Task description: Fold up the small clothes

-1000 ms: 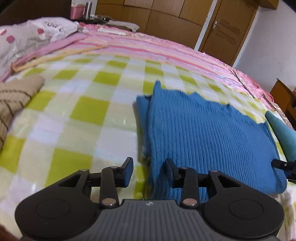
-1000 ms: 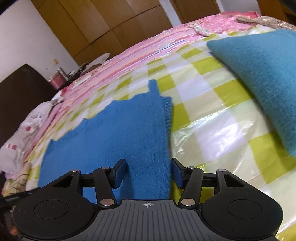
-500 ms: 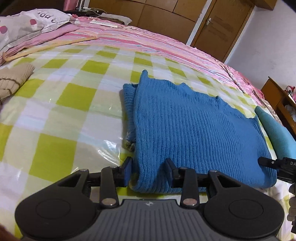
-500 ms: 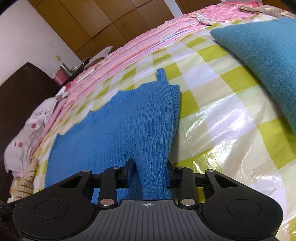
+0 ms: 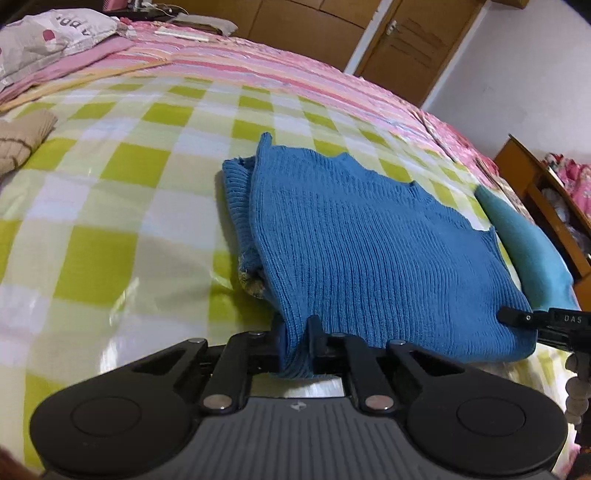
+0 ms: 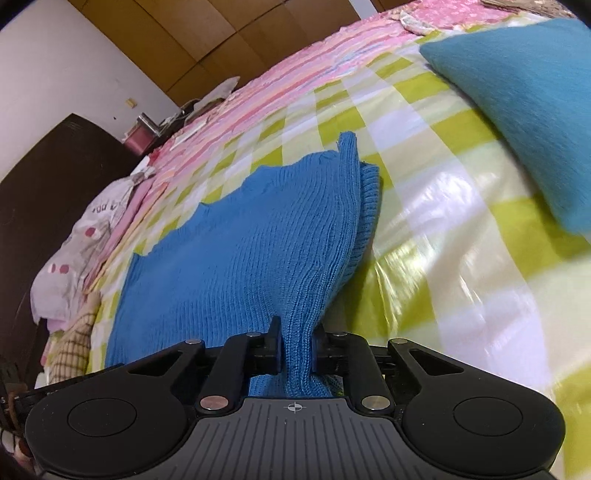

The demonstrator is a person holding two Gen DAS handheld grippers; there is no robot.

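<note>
Tongs in the foreground: left tongs [image 5: 295, 332] and right tongs [image 6: 297, 343] have each just closed, and each now pinches a bunched near corner of the blue knit sweater [image 5: 369, 240]. The sweater lies flat on the checked bedcover [image 5: 110, 184], already partly folded, stretching away from both tongs; its long axis runs between the two grips, so neither hand is nearer. Judged next: near edge carried forward over the far edge. Beyond lie a teal cushion [image 6: 535, 110] and pillow [image 5: 55, 33].
</note>
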